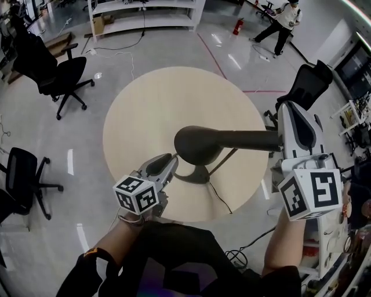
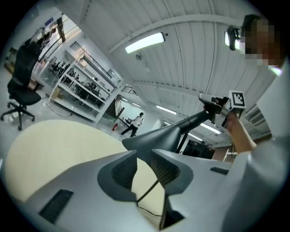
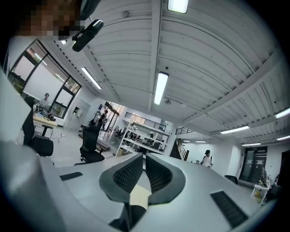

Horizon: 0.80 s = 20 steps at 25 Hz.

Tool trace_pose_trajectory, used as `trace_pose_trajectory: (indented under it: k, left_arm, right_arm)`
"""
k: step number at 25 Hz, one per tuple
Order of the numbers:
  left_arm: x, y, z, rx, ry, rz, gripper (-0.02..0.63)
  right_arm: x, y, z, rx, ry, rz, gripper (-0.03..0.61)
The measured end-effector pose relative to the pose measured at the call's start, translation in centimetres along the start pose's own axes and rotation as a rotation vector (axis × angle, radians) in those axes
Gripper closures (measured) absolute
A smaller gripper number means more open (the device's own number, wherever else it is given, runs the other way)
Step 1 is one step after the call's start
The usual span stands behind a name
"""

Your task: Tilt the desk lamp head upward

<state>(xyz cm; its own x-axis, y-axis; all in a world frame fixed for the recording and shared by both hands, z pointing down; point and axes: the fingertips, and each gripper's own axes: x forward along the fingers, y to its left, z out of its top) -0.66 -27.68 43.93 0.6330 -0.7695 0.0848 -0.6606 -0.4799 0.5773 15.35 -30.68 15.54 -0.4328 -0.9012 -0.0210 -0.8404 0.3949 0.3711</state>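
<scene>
A dark grey desk lamp stands on the round beige table (image 1: 145, 110). Its head (image 1: 197, 145) hangs over the flat base (image 1: 194, 175), and its arm (image 1: 249, 140) runs level to the right. My left gripper (image 1: 173, 160) is open at the near-left side of the head; in the left gripper view the lamp head (image 2: 156, 138) sits just past the left gripper (image 2: 144, 159), nothing between the jaws. My right gripper (image 1: 288, 107) points away from me beside the arm's far end. The right gripper view shows the right gripper (image 3: 143, 156) shut and empty, aimed at the room.
The lamp's cord (image 1: 223, 200) trails over the table's near edge. Black office chairs stand at the left (image 1: 61, 78), near left (image 1: 20, 177) and right (image 1: 307, 84). A white shelf unit (image 1: 145, 17) and a walking person (image 1: 284, 23) are far off.
</scene>
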Motion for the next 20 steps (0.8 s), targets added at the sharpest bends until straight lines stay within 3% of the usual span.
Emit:
trace_pose_trajectory:
  k: [7, 20]
  left_arm:
    - [1.7, 1.0, -1.9, -0.189, 0.058, -0.161, 0.489]
    - [3.2, 0.2, -1.3, -0.261, 0.085, -0.335, 0.489]
  right_arm:
    - [1.7, -0.4, -1.5, 0.004, 0.083, -0.011, 0.568]
    - [3.2, -1.4, -4.9, 0.000, 0.214, -0.035, 0.568]
